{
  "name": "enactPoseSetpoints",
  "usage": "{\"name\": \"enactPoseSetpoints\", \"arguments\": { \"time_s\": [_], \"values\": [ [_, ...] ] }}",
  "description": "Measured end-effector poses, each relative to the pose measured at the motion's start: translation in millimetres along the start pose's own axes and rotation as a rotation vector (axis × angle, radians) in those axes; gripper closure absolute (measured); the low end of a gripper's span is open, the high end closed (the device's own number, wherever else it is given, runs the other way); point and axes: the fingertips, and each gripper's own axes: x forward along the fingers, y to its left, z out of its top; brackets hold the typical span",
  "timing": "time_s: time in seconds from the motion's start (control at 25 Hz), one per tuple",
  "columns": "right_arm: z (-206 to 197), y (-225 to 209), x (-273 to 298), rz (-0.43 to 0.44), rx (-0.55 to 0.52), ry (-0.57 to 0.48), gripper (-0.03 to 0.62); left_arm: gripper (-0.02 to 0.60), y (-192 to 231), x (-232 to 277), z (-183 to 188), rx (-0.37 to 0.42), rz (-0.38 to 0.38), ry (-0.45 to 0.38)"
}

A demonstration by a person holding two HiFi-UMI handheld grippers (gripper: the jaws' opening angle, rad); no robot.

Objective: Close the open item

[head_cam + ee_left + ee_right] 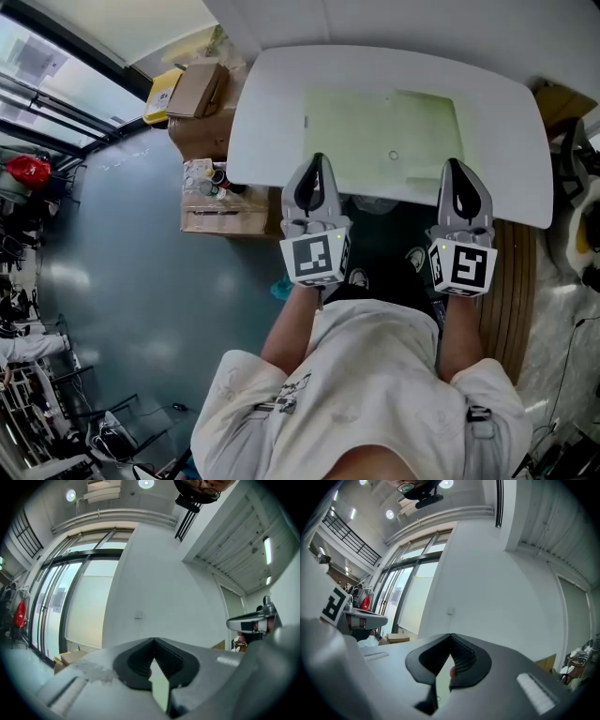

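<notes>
- Two tools, the left gripper (318, 159) and the right gripper (455, 166), pointed level over the near edge of a white table (267, 112). Each had its jaws pressed together and held nothing.
- Just beyond their tips lay a pale green mat (375, 131), its long axis running left to right.
- No open item could be made out on the table, so neither hand could be judged nearer to it.
</notes>
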Motion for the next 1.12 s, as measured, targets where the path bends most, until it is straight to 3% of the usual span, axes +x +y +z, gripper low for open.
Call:
{"name": "enactPoseSetpoints", "arguments": {
  "time_s": [0.4,0.68,0.96,1.12],
  "values": [
    [-31,-9,29,0.076,0.02,0.037,0.592,0.58,1,16,-34,0.03,0.069,0.02],
    [-42,-8,38,0.114,0.035,0.055,0.592,0.577,20,13,-84,-0.019,0.168,0.047],
    [-60,-10,42,0.118,0.047,0.09,0.592,0.515,40,14,-138,-0.048,0.222,0.162],
    [-62,-5,46,0.125,0.042,0.106,0.592,0.434,52,16,-170,-0.113,0.243,0.242]
  ]
}}
